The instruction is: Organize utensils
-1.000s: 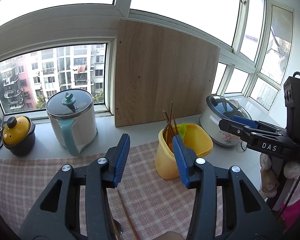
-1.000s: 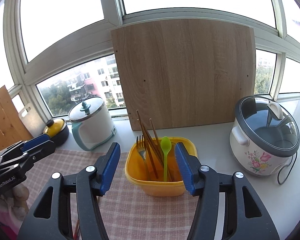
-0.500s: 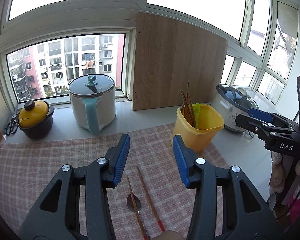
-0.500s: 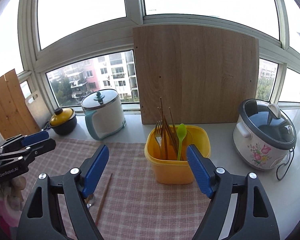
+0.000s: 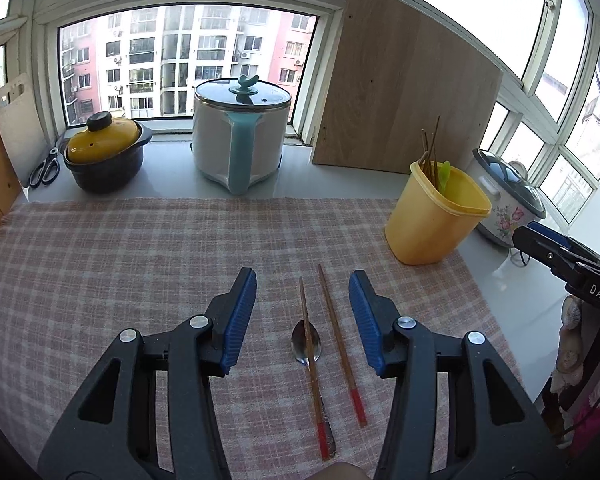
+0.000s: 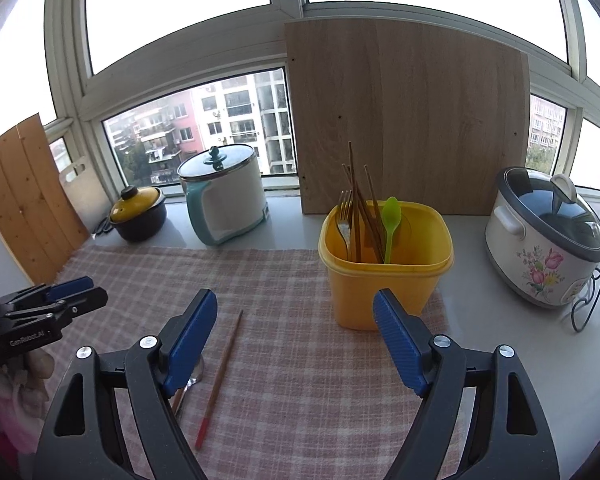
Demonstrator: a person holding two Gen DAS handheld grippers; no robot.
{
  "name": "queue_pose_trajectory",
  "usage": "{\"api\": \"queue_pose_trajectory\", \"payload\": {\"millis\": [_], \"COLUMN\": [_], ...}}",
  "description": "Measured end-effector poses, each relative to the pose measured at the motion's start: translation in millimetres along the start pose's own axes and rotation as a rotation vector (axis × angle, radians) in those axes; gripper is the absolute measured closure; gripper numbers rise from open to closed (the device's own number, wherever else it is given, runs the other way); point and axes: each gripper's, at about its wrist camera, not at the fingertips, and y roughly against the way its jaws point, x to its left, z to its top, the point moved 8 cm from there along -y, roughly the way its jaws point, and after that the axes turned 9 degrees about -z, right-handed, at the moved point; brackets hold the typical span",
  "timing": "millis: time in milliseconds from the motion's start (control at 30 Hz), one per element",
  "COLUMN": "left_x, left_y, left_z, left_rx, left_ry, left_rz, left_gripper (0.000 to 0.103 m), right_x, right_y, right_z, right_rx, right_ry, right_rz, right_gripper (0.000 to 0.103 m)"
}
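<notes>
Two red-tipped wooden chopsticks and a metal spoon lie on the checked cloth. One chopstick crosses the spoon's bowl. My left gripper hovers over them; its jaws are opening, with nothing pressed between the pads. The yellow container holds a fork, a green spoon and several chopsticks. My right gripper stands wide open in front of it and holds nothing. One chopstick lies below its left finger, which half hides the spoon.
A white pot with a teal handle, a yellow-lidded black pot and scissors stand along the sill. A wooden board leans behind the container. A flowered rice cooker sits right of it.
Both grippers have dropped and pulled back toward the cloth. The loose chopsticks and spoon now lie between the left jaws. The right jaws have spread much wider.
</notes>
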Motion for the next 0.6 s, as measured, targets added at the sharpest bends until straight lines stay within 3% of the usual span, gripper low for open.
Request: {"api": "queue_pose_trajectory", "payload": {"millis": [200,600], "left_x": [8,2], "left_y": [-11,-59], "left_z": [-30,-79], "left_rx": [0.052,0.184], "left_ry": [0.038,0.073], "left_rz": [0.003,-0.033], "left_gripper": [0.054,0.054], "right_x": [15,39], "right_y": [-14,-41], "right_z": [-28,-58], "right_rx": [0.067,0.189], "right_ry": [0.058,0.075], "right_rz": [-0.017,0.044], "right_gripper": [0.023,0.023]}}
